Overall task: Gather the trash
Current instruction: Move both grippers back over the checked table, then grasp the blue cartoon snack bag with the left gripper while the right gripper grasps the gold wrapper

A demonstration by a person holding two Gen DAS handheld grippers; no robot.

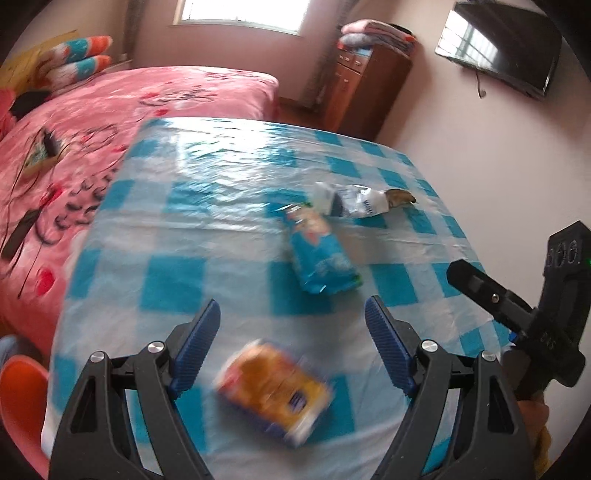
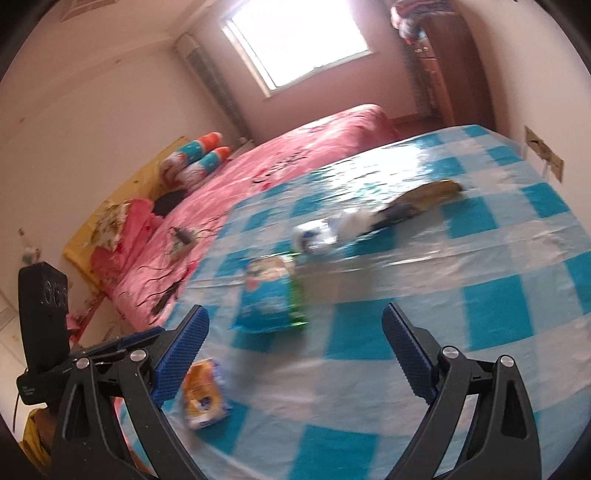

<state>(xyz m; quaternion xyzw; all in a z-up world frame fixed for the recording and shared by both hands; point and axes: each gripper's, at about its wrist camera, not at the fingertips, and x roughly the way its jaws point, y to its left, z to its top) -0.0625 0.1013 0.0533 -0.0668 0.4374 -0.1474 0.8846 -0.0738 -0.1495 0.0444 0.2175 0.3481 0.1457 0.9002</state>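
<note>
1. Nearest the left wrist camera, the left gripper [image 1: 291,325] is standing wide open with nothing between its blue ribbed pads [image 1: 197,345]. It is hanging above a table covered in a shiny blue-and-white checked cloth [image 1: 155,236].
2. In the right wrist view, the right gripper [image 2: 295,339] is likewise gaping open and carrying nothing.
3. Just below the left jaws, a yellow snack packet [image 1: 275,391] is lying flat on the cloth, blurred.
4. A little farther in, a blue snack bag [image 1: 321,254] is resting near the table's middle.
5. Beyond it, a crumpled white wrapper [image 1: 351,201] is lying with a brown scrap [image 1: 400,197] at its far end.
6. Past the table, a pink bed [image 1: 155,92], a wooden cabinet [image 1: 365,81] and a bright window [image 1: 243,13] are showing.
7. Risks: no bin is showing in either view. The cloth looks slick and wrinkled, so closing pads may be pinching it along with a flat packet. Both grippers are sitting close together, so reaching for one item may be knocking them together.
</note>
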